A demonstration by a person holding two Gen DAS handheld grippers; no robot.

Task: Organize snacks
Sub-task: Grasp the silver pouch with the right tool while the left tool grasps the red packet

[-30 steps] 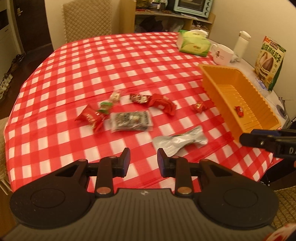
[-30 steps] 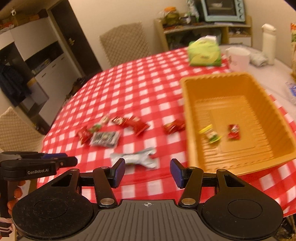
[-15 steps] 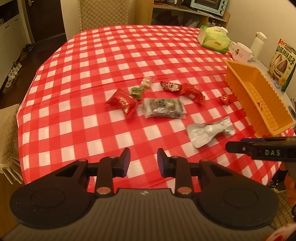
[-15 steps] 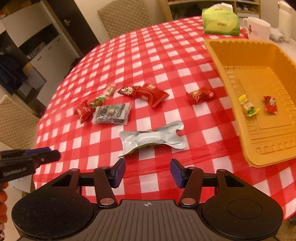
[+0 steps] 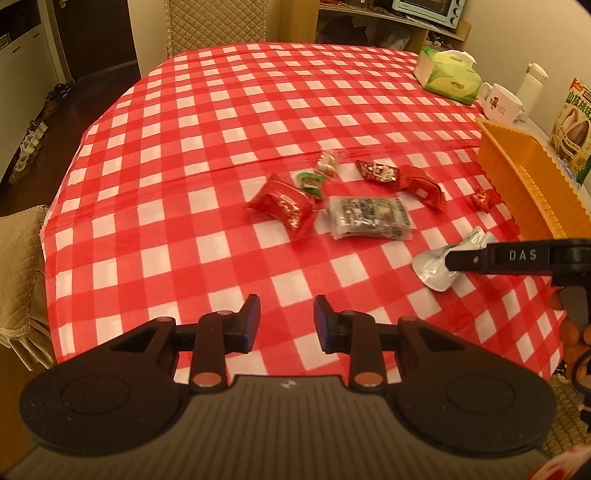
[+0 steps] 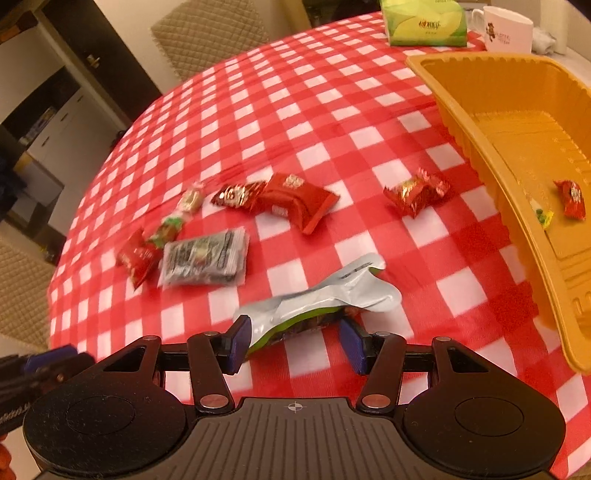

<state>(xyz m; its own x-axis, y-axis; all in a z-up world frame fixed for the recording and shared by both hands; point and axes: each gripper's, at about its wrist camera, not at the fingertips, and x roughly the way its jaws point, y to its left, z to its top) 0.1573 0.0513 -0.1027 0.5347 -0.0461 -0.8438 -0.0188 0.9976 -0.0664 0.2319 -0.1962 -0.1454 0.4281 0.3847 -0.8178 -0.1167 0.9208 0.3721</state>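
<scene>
Right wrist: tissue box (image 6: 424, 20), mug (image 6: 508, 29).

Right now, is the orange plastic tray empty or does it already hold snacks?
Not empty: the orange plastic tray holds a red-wrapped candy and a small yellow-green wrapped sweet, partly hidden behind its near wall.

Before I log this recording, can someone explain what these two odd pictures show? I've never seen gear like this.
No robot here: a person holds a handheld gripper in each hand, each carrying a wide-angle camera that looks forward along its two fingers. One picture comes from the left gripper, the other from the right gripper.

On the checked tablecloth lie loose snacks: red packets, small candies, a dark flat packet and a silver pouch. An orange tray already holds a red candy and a yellow-green one.

Nothing is held. The right gripper is open, its fingers on either side of the pouch's near end; the left is empty, over bare cloth.
</scene>
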